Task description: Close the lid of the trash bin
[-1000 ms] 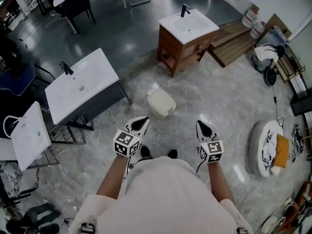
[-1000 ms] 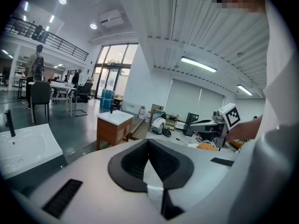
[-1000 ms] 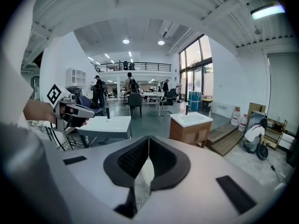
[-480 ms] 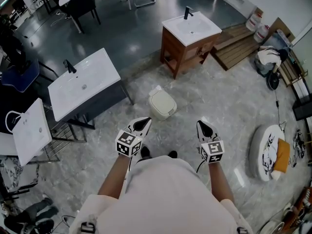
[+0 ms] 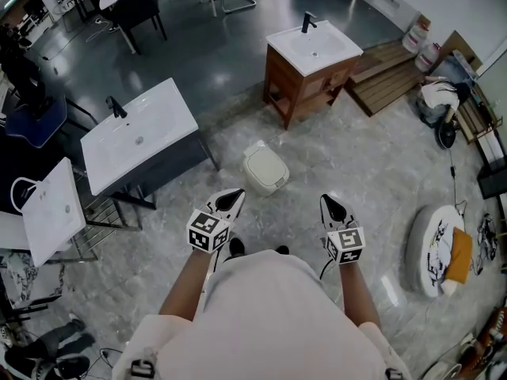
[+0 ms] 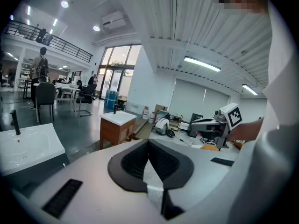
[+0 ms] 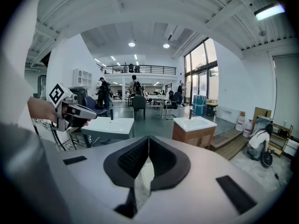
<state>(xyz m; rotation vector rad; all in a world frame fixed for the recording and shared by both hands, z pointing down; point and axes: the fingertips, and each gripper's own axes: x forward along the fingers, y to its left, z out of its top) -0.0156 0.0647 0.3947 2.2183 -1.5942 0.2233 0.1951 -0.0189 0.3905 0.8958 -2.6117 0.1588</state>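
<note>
Two empty grippers, trash bin on the floor beyond

The left gripper (image 5: 230, 199) and right gripper (image 5: 331, 205) have their fingers together on nothing. The pale trash bin (image 5: 264, 169) sits farther off between them, lid seemingly down. Both gripper views hide it.

The small cream plastic trash bin (image 5: 264, 169) stood on pale marble floor (image 5: 356, 161) that lay open on its near side and its right. Bare floor ran from the bin to the left gripper (image 5: 231, 198) and the right gripper (image 5: 329, 203), both held apart from it on its near side. Just left of the bin, the grey cabinet with a white rectangular basin (image 5: 139, 137) closed off that side, its corner leg near the bin. Beyond the bin stood the brown wooden vanity with a white square basin (image 5: 313, 58), a strip of floor between them. Beyond and right of the bin lay stacked wooden pallets (image 5: 384, 66), and well to its right a round white slab (image 5: 432, 236).
</note>
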